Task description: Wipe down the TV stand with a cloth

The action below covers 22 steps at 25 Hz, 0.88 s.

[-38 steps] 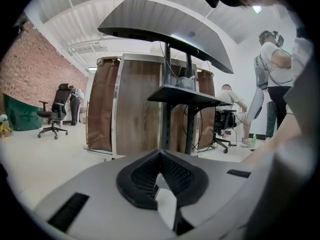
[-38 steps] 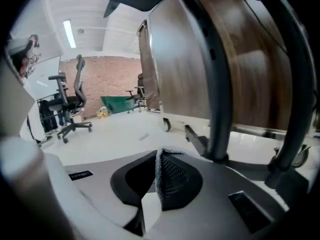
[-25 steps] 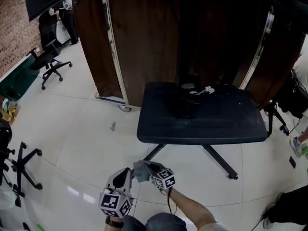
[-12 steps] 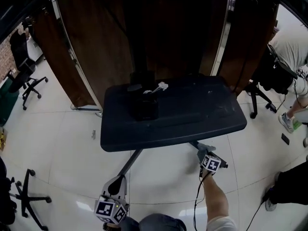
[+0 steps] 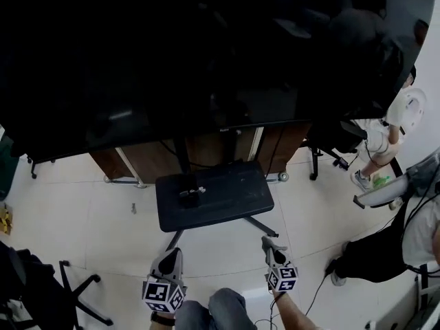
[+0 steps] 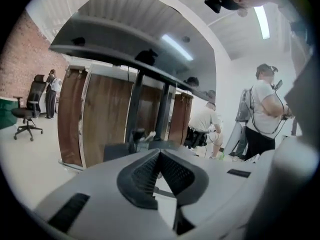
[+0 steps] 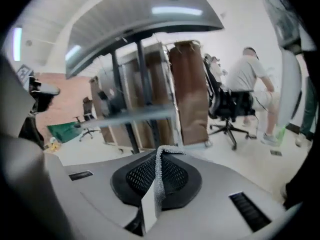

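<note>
Grey cloth stands pinched edge-on between the black ribbed pads of the right gripper, whose jaws are clamped on it, with a white tag hanging from its lower edge. The left gripper has its jaws pressed together at the tips, with nothing between them.

In the head view both grippers sit low in the frame, the left at lower centre-left and the right at lower centre-right, well apart from the TV stand, whose dark shelf lies at centre under a large black screen.

Only the right gripper view shows the cloth plainly. It also shows a seated person at right. The left gripper view shows an office chair at far left.
</note>
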{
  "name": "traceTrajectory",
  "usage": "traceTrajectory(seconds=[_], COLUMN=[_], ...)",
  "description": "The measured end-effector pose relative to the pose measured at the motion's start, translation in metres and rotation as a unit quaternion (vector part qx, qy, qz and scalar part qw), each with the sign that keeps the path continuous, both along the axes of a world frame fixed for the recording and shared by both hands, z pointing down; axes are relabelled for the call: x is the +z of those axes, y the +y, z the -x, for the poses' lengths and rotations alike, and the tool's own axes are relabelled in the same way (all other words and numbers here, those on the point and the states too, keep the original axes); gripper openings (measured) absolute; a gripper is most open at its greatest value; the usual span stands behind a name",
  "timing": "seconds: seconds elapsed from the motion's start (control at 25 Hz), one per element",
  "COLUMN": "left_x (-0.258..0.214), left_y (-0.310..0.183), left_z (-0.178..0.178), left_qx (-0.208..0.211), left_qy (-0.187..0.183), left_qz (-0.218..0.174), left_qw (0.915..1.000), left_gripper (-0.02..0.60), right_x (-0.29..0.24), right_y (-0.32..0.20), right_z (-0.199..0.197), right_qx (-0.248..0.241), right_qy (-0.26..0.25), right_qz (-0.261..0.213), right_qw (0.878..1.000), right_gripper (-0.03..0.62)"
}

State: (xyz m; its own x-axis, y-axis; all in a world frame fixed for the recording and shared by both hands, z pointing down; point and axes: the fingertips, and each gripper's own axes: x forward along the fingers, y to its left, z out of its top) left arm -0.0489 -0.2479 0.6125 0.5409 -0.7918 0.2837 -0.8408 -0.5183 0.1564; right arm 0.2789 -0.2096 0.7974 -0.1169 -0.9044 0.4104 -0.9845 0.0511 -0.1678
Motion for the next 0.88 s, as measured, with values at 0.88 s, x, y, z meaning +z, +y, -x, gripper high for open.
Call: traceTrajectory(seconds=[0.88], left_x=[-0.550], left_y=[0.187], left_z=[0.028], left_qx=[-0.040], left_qy=[0.053], left_qz=[-0.148], left_qw=[0.9868], left_gripper=[0.025], right_x=[-0.715], right_y=[0.167], right_z=[0.242], right_qx=[-0.128], right_qy=[0.073], right_qz=[-0.276], right_qw=[0.950], right_gripper=[0.017])
